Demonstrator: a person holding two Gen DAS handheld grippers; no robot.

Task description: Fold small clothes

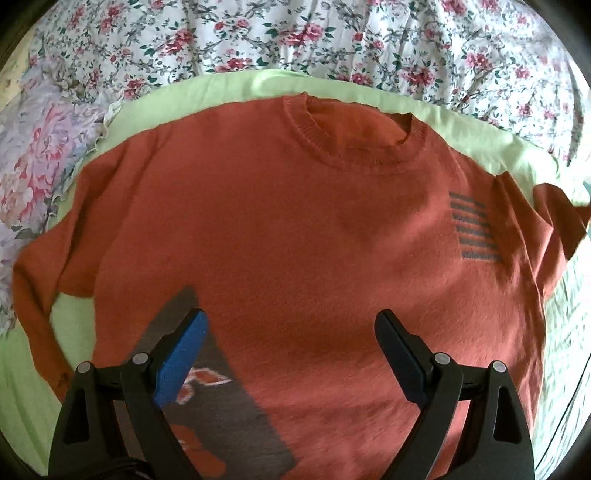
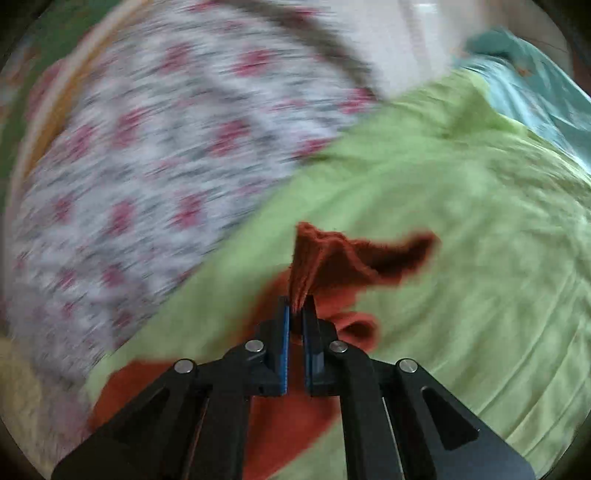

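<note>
Rust-orange knitted sweater (image 1: pixel 295 229) lies front-up and mostly flat on a pale green sheet (image 1: pixel 229 86) spread over the bed, ribbed crew neck away from the left wrist camera, a block of grey stripes (image 1: pixel 474 229) on the chest. A floral bedcover (image 1: pixel 258 33) — white with red roses — lies beyond the sheet.

Left gripper (image 1: pixel 291 354) hovers over the lower body of the sweater, fingers (image 1: pixel 181 358) spread wide and released, nothing between them.

Right gripper (image 2: pixel 295 314) has its fingers clenched on the sweater's sleeve end (image 2: pixel 325 258); the knit bunches into a pleat between the blue pads and fans out beyond them. View is motion-blurred, so edges are uncertain.

Step in hand, as judged: folding the sleeve inward across the body. To do it well — carry the cuff low and level so the soft knit does not drag the shoulder out of place, lay it straight across the chest, and let the left gripper pin the body near the hem while the sleeve travels. Knit looks thick, limp, slightly fuzzy; likely to slump rather than crease.
</note>
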